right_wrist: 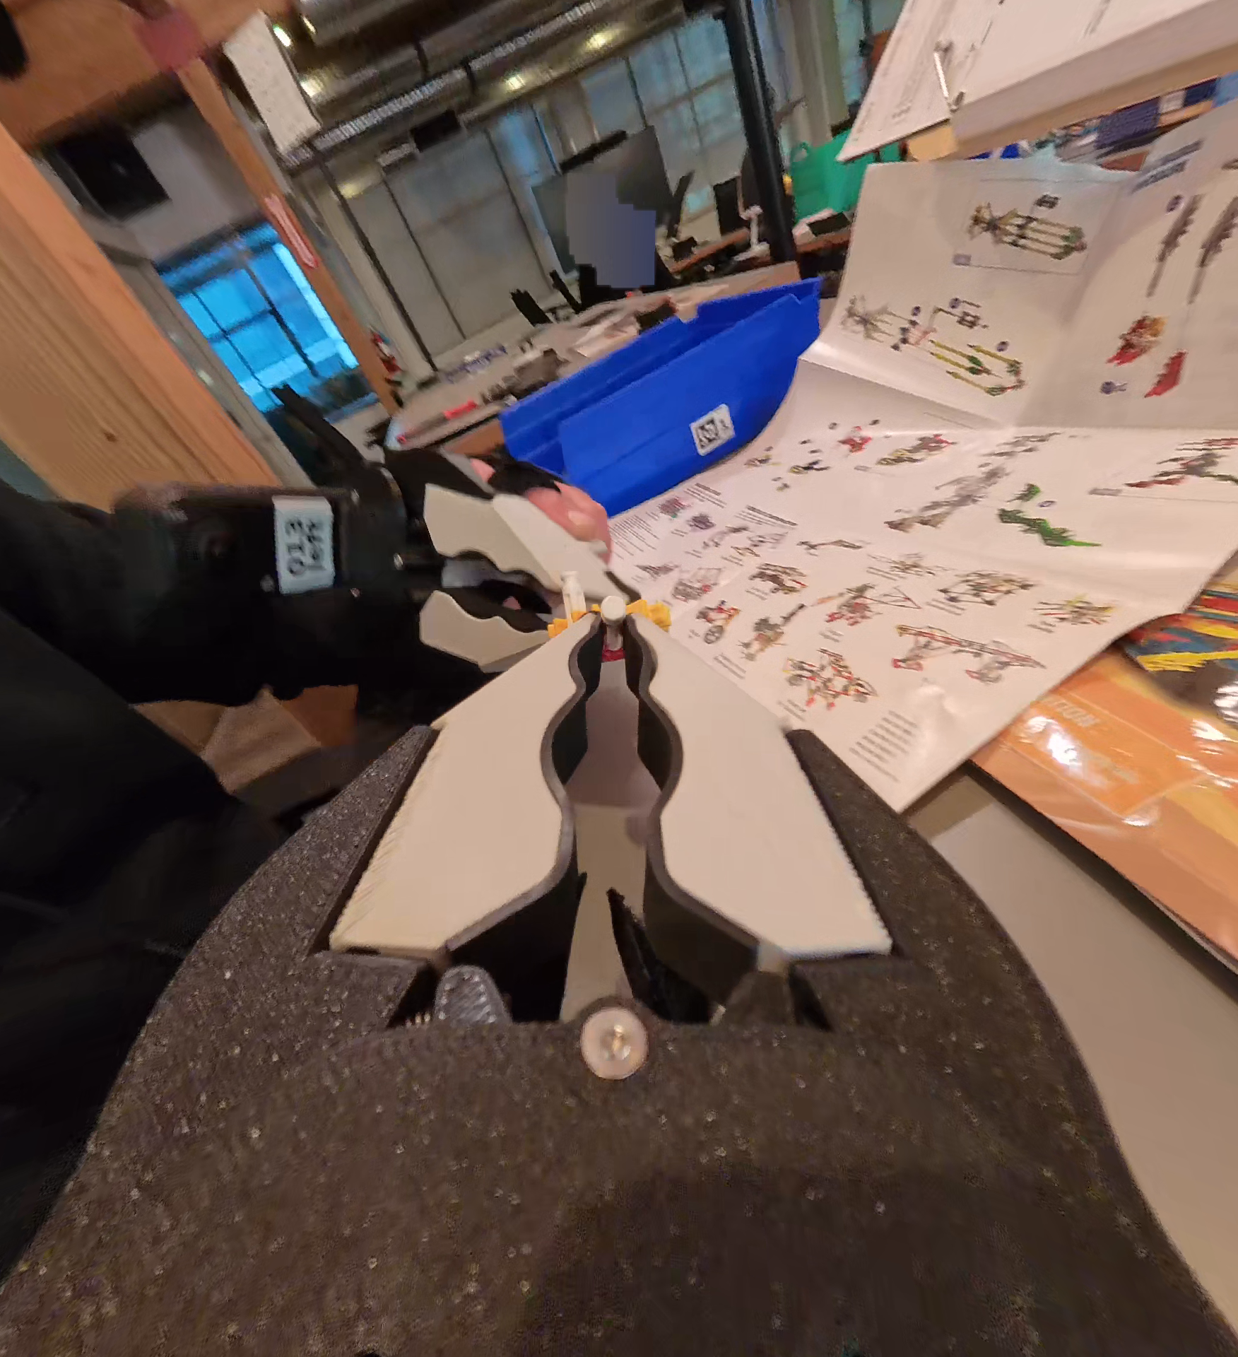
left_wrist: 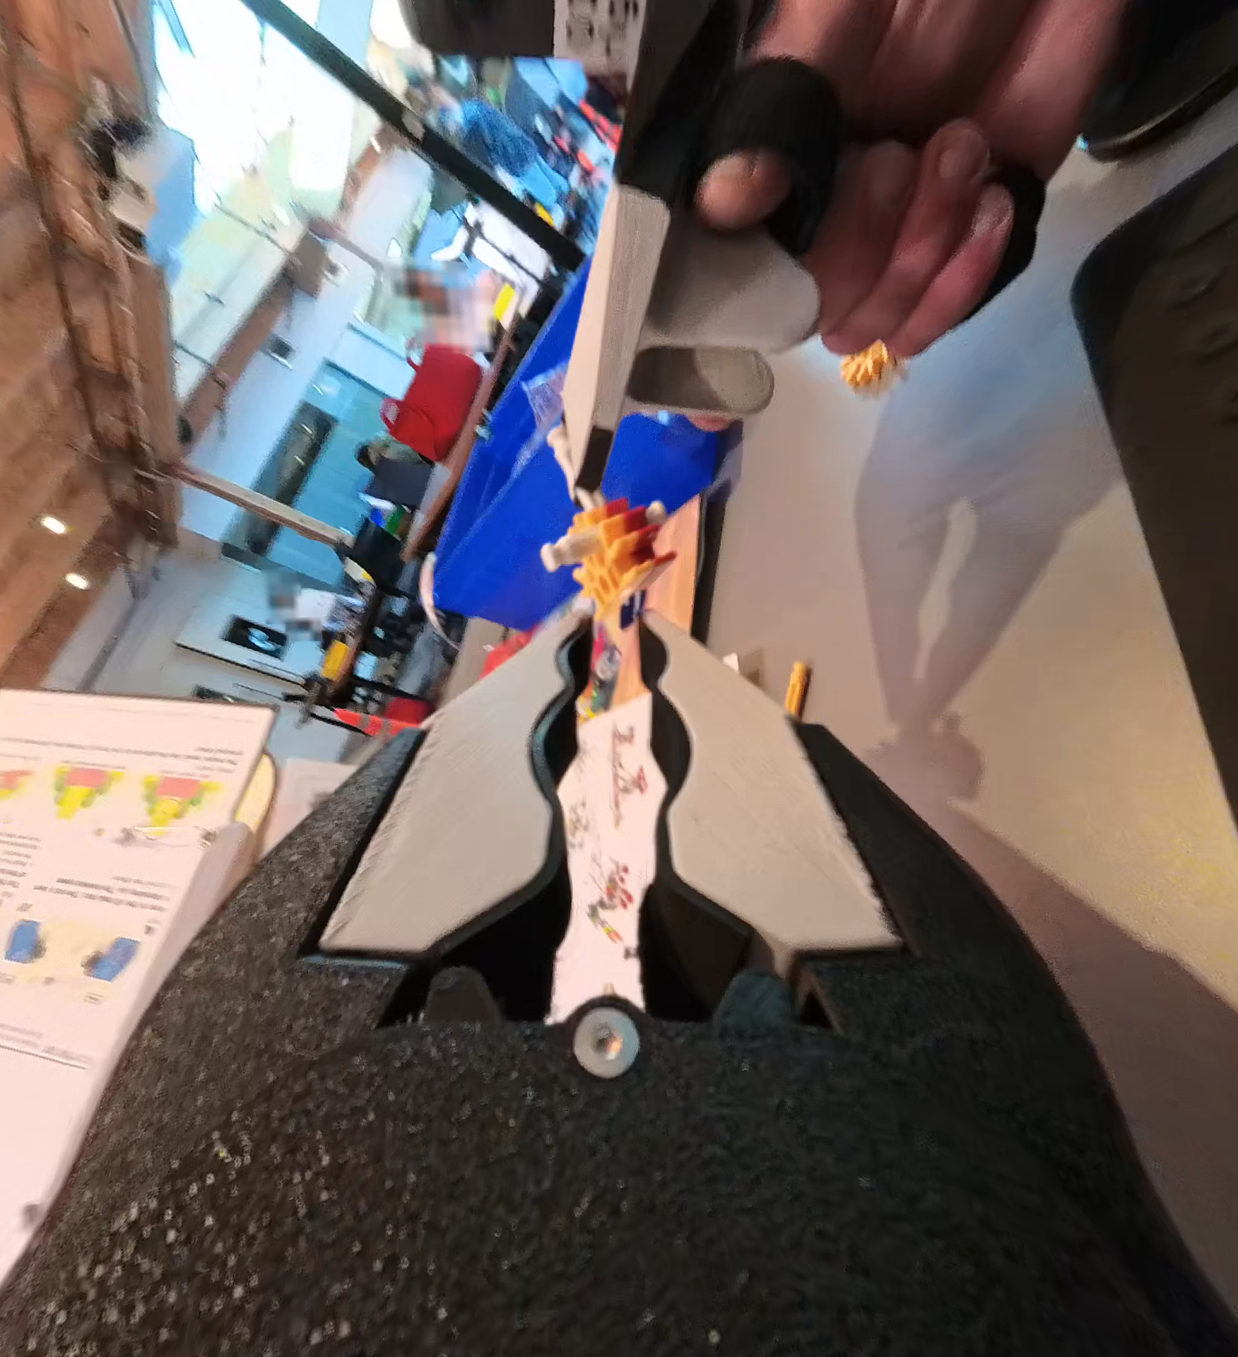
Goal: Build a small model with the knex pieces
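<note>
A small toy assembly of yellow and red connectors with white rods [left_wrist: 620, 551] hangs just beyond my left gripper's [left_wrist: 617, 624] tips. My left gripper is open; a yellow end of the assembly reaches to the gap, with no pad pressing on it. The right gripper's fingers [left_wrist: 601, 382] come down from above onto the assembly. In the right wrist view my right gripper [right_wrist: 612, 624] is shut on a white rod [right_wrist: 612, 608] of the assembly, with yellow connectors [right_wrist: 656, 609] behind it. The left gripper's fingers [right_wrist: 520, 536] stand apart around another white rod [right_wrist: 568, 587].
A blue bin [right_wrist: 675, 411] stands behind, next to a large printed building sheet [right_wrist: 968, 514] and an orange box [right_wrist: 1152, 771]. A propped booklet [left_wrist: 87, 844] is at the left. A loose yellow rod [left_wrist: 796, 686] and a yellow connector [left_wrist: 869, 367] lie on the table. My two grippers' fingertips are within a few centimetres of each other.
</note>
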`<state>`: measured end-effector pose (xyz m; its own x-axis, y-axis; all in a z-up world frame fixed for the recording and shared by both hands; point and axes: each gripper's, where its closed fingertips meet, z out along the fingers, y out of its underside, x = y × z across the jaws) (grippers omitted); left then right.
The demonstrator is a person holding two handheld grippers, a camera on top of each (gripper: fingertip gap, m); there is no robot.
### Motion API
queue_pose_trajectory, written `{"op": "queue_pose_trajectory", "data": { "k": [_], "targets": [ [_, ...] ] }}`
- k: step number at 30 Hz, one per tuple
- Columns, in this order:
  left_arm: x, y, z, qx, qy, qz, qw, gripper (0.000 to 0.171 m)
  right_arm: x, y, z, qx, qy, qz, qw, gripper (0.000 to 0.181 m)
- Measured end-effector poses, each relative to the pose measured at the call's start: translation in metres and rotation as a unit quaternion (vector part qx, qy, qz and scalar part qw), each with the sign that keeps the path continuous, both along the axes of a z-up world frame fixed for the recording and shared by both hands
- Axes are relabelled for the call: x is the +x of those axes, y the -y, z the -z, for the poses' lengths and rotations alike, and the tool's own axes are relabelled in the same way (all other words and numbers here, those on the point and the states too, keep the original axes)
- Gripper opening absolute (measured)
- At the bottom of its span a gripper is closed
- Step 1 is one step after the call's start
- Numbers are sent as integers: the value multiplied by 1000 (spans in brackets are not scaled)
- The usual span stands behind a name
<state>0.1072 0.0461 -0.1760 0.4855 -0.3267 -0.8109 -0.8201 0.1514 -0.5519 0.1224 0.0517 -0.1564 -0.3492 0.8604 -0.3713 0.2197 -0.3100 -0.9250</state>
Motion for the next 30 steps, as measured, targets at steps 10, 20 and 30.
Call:
{"op": "queue_pose_trajectory", "data": {
  "k": [10,20,30],
  "targets": [
    [-42,-4,69,-324,168,-121,923,15,-8,-8,56,179,96,17,979,5],
    [-43,-17,94,-401,207,-161,878,12,-9,-6,70,199,106,9,974,5],
    [-42,-21,95,-377,192,-158,892,3,-7,-5,76,209,119,-8,971,5]
  ]
}}
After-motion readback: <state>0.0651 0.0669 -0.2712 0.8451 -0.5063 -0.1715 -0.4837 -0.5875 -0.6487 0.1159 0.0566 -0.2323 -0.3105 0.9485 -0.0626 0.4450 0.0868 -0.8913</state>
